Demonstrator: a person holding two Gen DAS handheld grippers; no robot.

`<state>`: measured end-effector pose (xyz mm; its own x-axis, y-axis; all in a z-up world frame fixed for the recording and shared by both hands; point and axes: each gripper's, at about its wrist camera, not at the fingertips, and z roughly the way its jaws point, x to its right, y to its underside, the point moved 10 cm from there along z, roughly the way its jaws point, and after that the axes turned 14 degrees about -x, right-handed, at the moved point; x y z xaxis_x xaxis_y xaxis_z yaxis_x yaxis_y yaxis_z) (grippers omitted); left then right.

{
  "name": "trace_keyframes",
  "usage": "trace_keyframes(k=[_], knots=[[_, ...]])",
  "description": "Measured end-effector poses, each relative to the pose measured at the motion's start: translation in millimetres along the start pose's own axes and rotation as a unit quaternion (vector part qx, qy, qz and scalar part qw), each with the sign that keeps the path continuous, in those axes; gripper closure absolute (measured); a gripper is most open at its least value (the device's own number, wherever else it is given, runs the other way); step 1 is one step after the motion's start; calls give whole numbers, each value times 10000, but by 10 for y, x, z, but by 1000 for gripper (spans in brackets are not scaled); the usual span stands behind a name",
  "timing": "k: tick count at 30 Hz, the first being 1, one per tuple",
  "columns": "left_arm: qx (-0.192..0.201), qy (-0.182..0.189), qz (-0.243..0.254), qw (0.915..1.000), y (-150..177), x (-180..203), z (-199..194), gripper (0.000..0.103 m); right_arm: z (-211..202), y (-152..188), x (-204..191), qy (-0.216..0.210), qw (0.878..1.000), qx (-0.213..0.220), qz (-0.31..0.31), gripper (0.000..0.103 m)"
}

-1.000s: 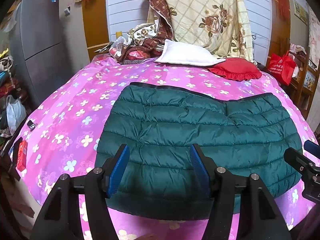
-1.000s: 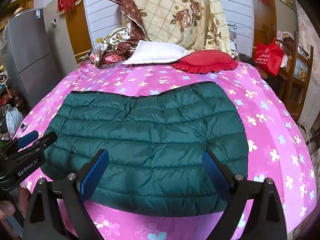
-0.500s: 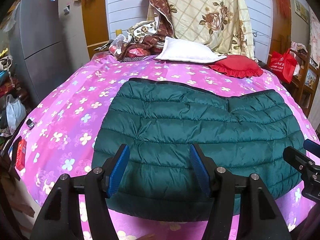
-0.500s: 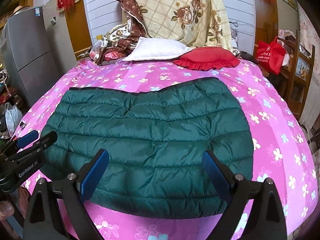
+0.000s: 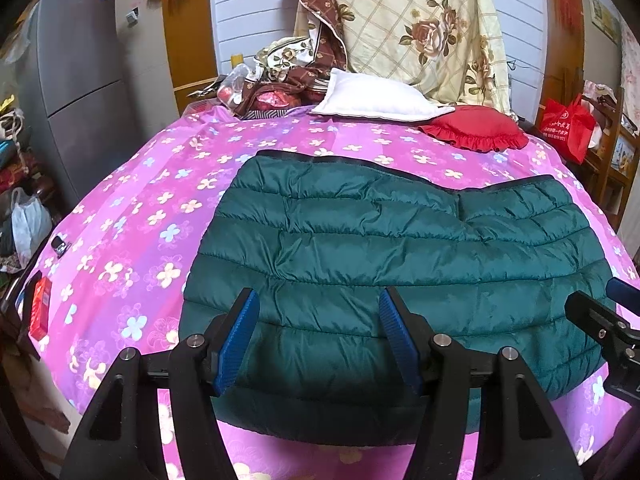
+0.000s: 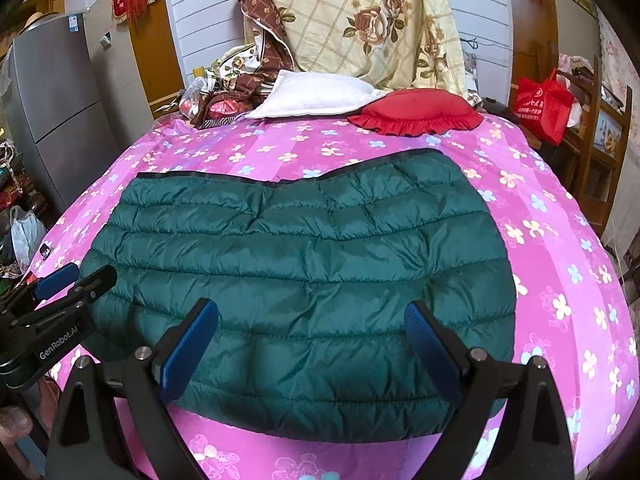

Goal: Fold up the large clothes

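A dark green quilted down jacket (image 5: 384, 264) lies folded flat on the pink flowered bed sheet (image 5: 132, 216); it also shows in the right wrist view (image 6: 304, 264). My left gripper (image 5: 318, 320) is open and empty, above the jacket's near left part. My right gripper (image 6: 312, 332) is open wider and empty, above the jacket's near edge. The right gripper's tip shows at the right of the left wrist view (image 5: 600, 320). The left gripper shows at the left of the right wrist view (image 6: 60, 292).
A white pillow (image 5: 376, 98) and a red frilled cushion (image 5: 476, 130) lie at the bed's far end, under a hanging floral quilt (image 5: 416, 28). A grey fridge (image 5: 80, 80) stands left. A red bag (image 5: 566, 126) hangs right.
Both grippers have drawn slightly closer to the jacket and dropped a little. The jacket has not moved. Both stay open.
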<state>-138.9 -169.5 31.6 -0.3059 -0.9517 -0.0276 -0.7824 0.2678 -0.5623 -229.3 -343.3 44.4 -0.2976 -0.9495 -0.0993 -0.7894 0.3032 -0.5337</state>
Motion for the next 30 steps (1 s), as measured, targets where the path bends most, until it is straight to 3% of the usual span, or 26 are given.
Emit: trace_keyframes(k=[30], knots=[[-118,131,66,9998,-49,98,152,58,138,-49,44,-36,9999,-87,45,7]])
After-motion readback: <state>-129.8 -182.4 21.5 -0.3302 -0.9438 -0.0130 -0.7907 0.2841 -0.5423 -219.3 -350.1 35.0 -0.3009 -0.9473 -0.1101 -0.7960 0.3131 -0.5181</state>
